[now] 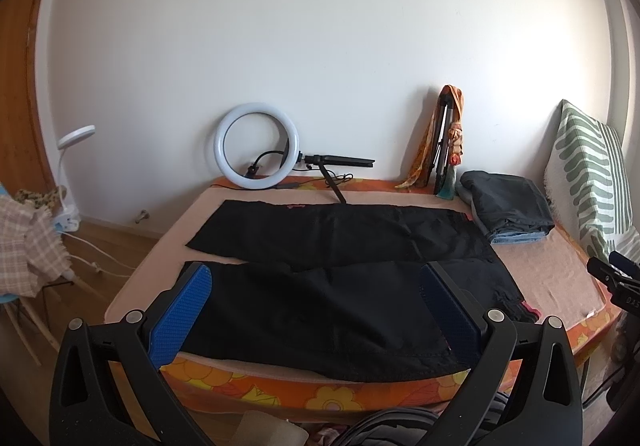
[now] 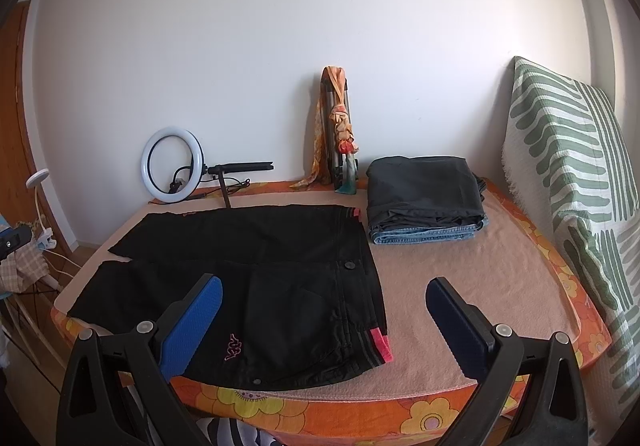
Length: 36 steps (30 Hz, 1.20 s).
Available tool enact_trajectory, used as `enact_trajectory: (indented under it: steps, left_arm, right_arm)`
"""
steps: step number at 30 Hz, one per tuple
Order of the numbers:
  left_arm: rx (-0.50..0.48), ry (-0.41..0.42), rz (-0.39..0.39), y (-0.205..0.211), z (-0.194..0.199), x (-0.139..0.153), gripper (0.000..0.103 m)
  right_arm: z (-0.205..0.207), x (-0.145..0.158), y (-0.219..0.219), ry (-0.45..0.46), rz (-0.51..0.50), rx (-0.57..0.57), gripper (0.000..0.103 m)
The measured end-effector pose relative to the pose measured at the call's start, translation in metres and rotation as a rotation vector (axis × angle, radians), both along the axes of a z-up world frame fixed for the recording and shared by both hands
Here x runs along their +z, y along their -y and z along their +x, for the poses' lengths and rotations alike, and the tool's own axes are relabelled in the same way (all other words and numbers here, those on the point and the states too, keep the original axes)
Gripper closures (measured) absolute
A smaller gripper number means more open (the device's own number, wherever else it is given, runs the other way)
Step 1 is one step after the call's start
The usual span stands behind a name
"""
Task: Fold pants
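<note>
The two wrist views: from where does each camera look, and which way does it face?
Left wrist: above the near bed edge, facing the wall over the pants' legs; left gripper open, right gripper at right edge.
Right wrist: further right, facing the wall over the waistband; right gripper open.
Both share pants, ring light, folded stack.

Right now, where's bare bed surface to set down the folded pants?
Free: the pink cover between the black pants' waistband, the folded stack and the striped pillow. Crowded: the wall edge, with ring light and scarf-wrapped tripod; the pants fill the left.
</note>
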State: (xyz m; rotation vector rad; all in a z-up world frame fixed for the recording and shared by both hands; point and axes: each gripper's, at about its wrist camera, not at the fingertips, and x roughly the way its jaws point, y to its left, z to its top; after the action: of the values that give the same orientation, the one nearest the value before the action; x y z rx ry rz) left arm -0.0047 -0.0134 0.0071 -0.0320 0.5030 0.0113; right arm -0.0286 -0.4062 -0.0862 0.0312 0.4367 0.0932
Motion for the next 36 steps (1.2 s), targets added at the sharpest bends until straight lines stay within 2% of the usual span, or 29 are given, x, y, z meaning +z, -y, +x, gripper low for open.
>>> enact_trajectory:
  steps: [7, 12, 18, 22, 25, 27, 30, 33, 36]
  left_arm:
    - [0.000, -0.011, 0.016, -0.004, 0.004, -0.004, 0.000]
    - [0.009, -0.034, 0.044, -0.022, 0.011, -0.015, 0.000]
    - [-0.035, -0.048, 0.090, -0.050, 0.018, -0.047, 0.000]
    - [-0.045, -0.102, 0.131, -0.066, 0.026, -0.072, 0.001]
    - [-0.035, -0.153, 0.183, -0.077, 0.033, -0.091, 0.006]
    - [-0.053, -0.184, 0.193, -0.084, 0.035, -0.102, 0.018]
    - [-0.072, -0.251, 0.166, -0.096, 0.041, -0.119, 0.032]
    - [-0.117, -0.298, 0.136, -0.102, 0.042, -0.134, 0.039]
    - [-0.146, -0.337, 0.116, -0.108, 0.042, -0.146, 0.041]
  right_arm:
    - [0.002, -0.004, -0.002, -0.006, -0.028, 0.016, 0.000]
    - [0.004, -0.006, 0.003, -0.005, -0.064, 0.051, 0.000]
    - [0.010, -0.022, 0.000, -0.016, -0.213, 0.122, 0.003]
    - [0.023, -0.044, 0.002, -0.089, -0.267, 0.197, 0.010]
    - [0.034, -0.065, 0.007, -0.150, -0.307, 0.255, 0.010]
    - [0.040, -0.079, 0.010, -0.193, -0.326, 0.302, 0.016]
    - [0.050, -0.101, 0.010, -0.276, -0.363, 0.392, 0.021]
    - [0.055, -0.117, 0.002, -0.312, -0.437, 0.433, 0.025]
    - [0.057, -0.128, -0.010, -0.322, -0.517, 0.487, 0.026]
